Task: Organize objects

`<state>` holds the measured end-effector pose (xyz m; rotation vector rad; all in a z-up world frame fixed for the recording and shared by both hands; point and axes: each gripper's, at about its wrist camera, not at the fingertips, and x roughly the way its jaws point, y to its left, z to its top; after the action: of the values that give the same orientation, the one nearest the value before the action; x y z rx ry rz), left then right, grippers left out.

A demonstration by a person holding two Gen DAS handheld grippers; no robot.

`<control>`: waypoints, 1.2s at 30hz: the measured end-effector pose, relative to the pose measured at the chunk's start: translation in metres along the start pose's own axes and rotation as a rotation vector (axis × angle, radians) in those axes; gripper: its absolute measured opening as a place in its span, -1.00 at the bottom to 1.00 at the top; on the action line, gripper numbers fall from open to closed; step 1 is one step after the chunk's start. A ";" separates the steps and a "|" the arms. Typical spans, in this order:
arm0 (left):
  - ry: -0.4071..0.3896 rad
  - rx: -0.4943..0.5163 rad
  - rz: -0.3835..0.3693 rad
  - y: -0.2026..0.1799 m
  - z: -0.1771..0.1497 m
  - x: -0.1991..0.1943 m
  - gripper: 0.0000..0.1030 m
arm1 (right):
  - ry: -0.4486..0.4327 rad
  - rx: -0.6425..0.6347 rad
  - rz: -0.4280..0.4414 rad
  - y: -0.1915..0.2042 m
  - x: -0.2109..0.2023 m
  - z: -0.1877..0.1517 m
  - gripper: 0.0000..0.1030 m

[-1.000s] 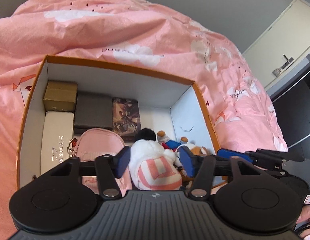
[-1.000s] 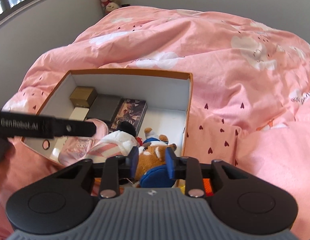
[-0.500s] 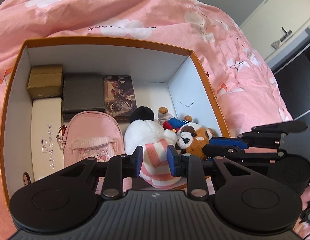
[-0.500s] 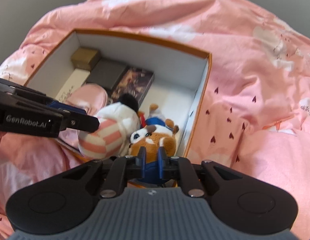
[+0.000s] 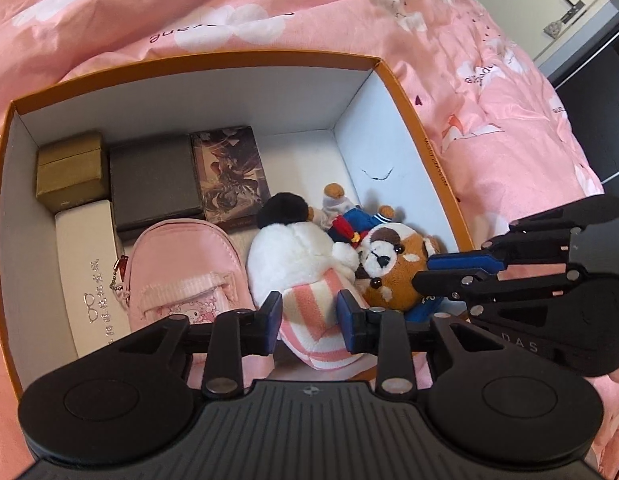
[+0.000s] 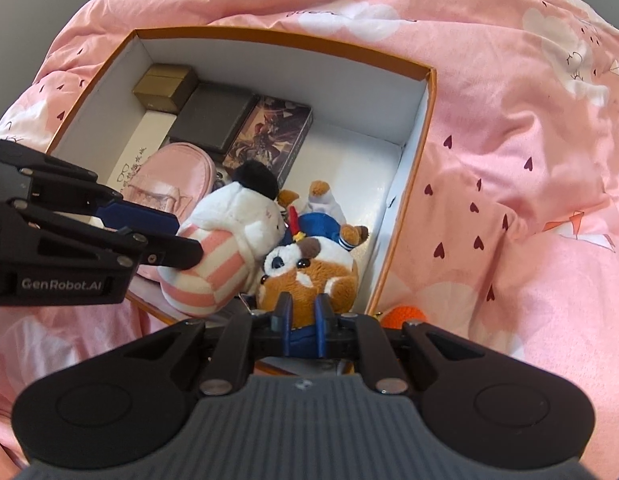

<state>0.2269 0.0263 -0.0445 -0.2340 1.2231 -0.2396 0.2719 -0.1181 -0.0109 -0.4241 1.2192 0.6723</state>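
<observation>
Filling the left of the left wrist view, the orange-rimmed box (image 5: 409, 92) on the pink bed (image 5: 269, 8) keeps its hard, flat things packed along the far left wall: a gold box (image 5: 71, 172), a white case (image 5: 89, 272), a dark box (image 5: 155, 182), a picture box (image 5: 231, 176) and a pink pouch (image 5: 181, 268), squared up, probably to save room. Lower centre, the left gripper (image 5: 309, 314) has its fingers spreading on either side of the striped plush (image 5: 305, 280), which lies on the box's near edge, seemingly being let go. Just right of it, the red panda plush (image 5: 393, 264) lies against a sailor plush (image 5: 353, 220). In the right wrist view, bottom centre, the right gripper (image 6: 300, 322) has its fingers nearly together, pinching the panda's blue clothing, probably to lower it into the free right corner.
</observation>
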 end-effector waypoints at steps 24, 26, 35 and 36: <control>-0.171 -0.070 -0.059 0.013 -0.002 -0.006 -0.43 | -0.049 -0.074 -0.012 0.002 0.003 0.020 -0.66; -0.164 -0.086 -0.051 0.015 -0.003 0.002 -0.43 | -0.028 -0.098 -0.028 0.006 0.010 0.019 -0.67; -0.159 -0.131 -0.013 0.020 -0.001 0.012 -0.44 | 0.038 -0.116 -0.056 0.008 0.027 0.019 -0.66; -0.159 -0.127 -0.007 0.018 -0.001 0.013 -0.44 | 0.040 -0.115 -0.060 0.009 0.028 0.019 -0.66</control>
<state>0.2314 0.0398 -0.0622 -0.3609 1.0812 -0.1460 0.2847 -0.0933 -0.0314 -0.5699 1.2044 0.6870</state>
